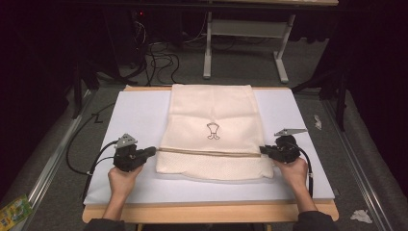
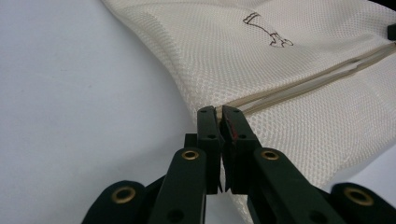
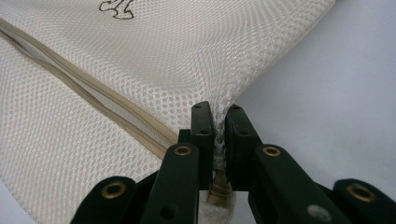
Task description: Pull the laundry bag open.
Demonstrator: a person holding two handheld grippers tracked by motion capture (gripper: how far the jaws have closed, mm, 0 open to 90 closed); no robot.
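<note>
Nearest, at the table's near edge: two forearms in dark sleeves, a hand on each tool; left gripper (image 1: pixel 153 151) at the left side edge of the mesh bag (image 1: pixel 211 127), right gripper (image 1: pixel 262 150) at the opposite side edge, both level with the zip seam (image 1: pixel 211 152) across the bag's lower part, both pointed inward toward each other.

Seen in the left gripper view: left gripper (image 2: pixel 220 112) with jaws drawn narrow, pinched on the mesh bag (image 2: pixel 261 70) right where the zip seam (image 2: pixel 303 84) meets the fabric's edge. Seen in the right gripper view: right gripper (image 3: pixel 218 114) likewise clamped tight, a fold of the mesh bag (image 3: pixel 163 70) bunched between the pads, the beige zip seam (image 3: pixel 93 93) ending just beside the jaws.

Farther out: cream bag flat on the white board (image 1: pixel 134 115), small dark emblem (image 1: pixel 213 131) near its middle, top edge reaching the board's far side; wooden table edge (image 1: pixel 211 212) below the board.

Beyond: grey carpet, a tangle of black cables (image 1: pixel 159 60), the pale legs of another table frame (image 1: pixel 245 43); at far left on the floor a green packet (image 1: pixel 13 210); scraps of white paper (image 1: pixel 361 215) on the right.
</note>
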